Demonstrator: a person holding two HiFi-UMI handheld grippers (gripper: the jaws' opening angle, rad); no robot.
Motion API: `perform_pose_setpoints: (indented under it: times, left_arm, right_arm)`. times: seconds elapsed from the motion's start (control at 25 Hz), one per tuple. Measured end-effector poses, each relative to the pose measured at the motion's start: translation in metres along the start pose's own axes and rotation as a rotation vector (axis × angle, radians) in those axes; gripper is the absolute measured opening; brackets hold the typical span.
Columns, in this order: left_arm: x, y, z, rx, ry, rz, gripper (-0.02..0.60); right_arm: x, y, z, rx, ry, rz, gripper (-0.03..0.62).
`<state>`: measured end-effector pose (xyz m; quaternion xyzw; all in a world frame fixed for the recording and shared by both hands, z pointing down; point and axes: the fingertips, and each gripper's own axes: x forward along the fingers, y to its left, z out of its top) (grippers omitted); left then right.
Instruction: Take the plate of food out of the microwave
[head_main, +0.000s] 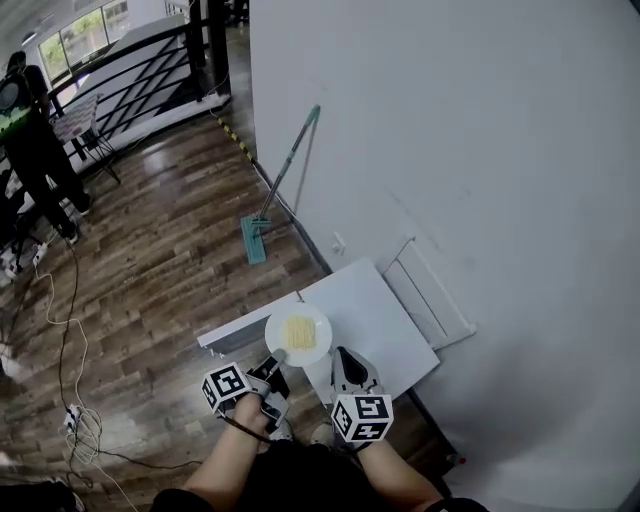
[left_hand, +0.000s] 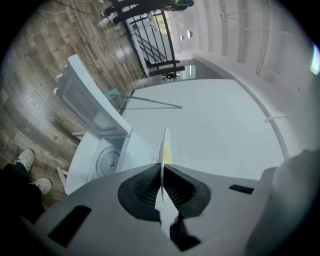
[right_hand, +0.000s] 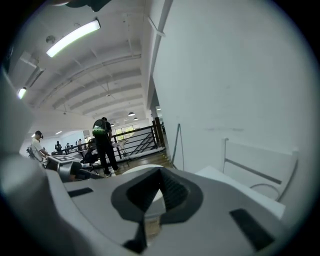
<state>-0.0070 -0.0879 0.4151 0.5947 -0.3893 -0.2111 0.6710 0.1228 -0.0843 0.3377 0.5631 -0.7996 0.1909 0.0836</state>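
In the head view, a white plate (head_main: 298, 333) with yellow food (head_main: 299, 331) hangs over the front left corner of the white microwave (head_main: 375, 320). My left gripper (head_main: 275, 365) is shut on its near rim. In the left gripper view the plate (left_hand: 164, 142) is edge-on between the pads, and the food (left_hand: 169, 153) is just visible. Below it the microwave (left_hand: 135, 152) has its door (left_hand: 90, 100) swung open, and the glass turntable (left_hand: 106, 161) is bare. My right gripper (head_main: 345, 368) is to the right of the plate, above the microwave. Its jaws (right_hand: 160, 172) are shut on nothing.
A white wall stands right behind the microwave, with a white folded frame (head_main: 430, 295) leaning against it. A green mop (head_main: 275, 195) leans on the wall further off. Cables and a power strip (head_main: 70, 420) lie on the wood floor at left. A person (head_main: 30, 140) stands far off by a railing.
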Motion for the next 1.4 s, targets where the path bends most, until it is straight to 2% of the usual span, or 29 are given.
perform_pose_setpoints:
  times: [0.12,0.24,0.52,0.92,1.4]
  left_arm:
    - [0.004,-0.04,-0.002,0.043,0.023,-0.011,0.012]
    - [0.01,-0.078,-0.004,0.036,0.034,-0.054,0.012]
    - [0.008,-0.15,-0.011,0.075,0.028,-0.125,0.012]
    - [-0.002,-0.158,-0.03,0.046,0.048,-0.138,0.012]
    - [-0.012,-0.161,-0.029,0.047,0.026,-0.151,0.012]
  right_arm:
    - [-0.012,-0.007,0.041,0.028,-0.063,-0.044,0.014]
    - [-0.021,-0.013,0.076,0.026,-0.118,-0.069,0.014]
    - [-0.045,-0.024,0.132,0.007,-0.213,-0.098,0.014]
    - [-0.058,-0.03,0.121,0.017,-0.21,-0.119,0.014]
    - [-0.058,-0.022,0.11,0.01,-0.184,-0.102,0.014]
